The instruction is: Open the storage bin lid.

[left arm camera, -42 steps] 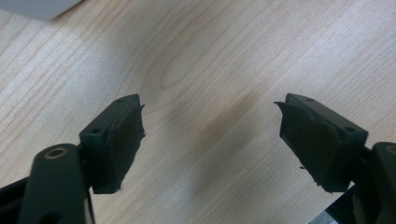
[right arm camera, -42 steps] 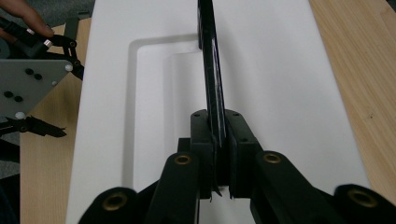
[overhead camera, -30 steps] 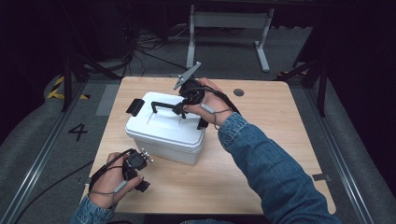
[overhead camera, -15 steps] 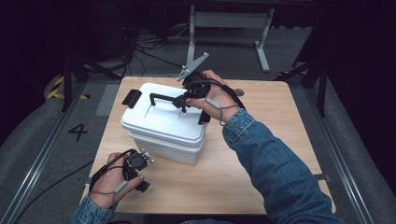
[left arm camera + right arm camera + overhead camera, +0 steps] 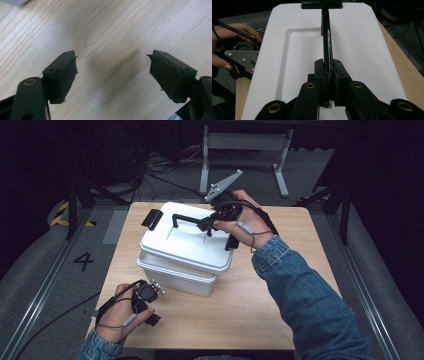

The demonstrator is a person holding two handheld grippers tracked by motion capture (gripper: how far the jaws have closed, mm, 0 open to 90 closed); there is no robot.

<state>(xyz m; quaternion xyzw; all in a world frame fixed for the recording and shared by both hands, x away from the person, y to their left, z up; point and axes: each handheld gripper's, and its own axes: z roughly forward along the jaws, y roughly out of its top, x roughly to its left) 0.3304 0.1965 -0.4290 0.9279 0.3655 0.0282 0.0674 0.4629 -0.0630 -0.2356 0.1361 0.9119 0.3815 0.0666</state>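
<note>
Right gripper (image 5: 327,75) clamped on lid handle (image 5: 326,40), left gripper (image 5: 112,75) jaws apart over table (image 5: 120,30)

On the grey carpeted floor (image 5: 45,285) to your left of the pale wooden desk (image 5: 280,300) you can read one dark painted numeral "4" (image 5: 83,261). Nothing else carries legible text, labels or brands.

Right claw (image 5: 329,82) clamped on black handle (image 5: 326,45) over white lid (image 5: 362,50).
</note>
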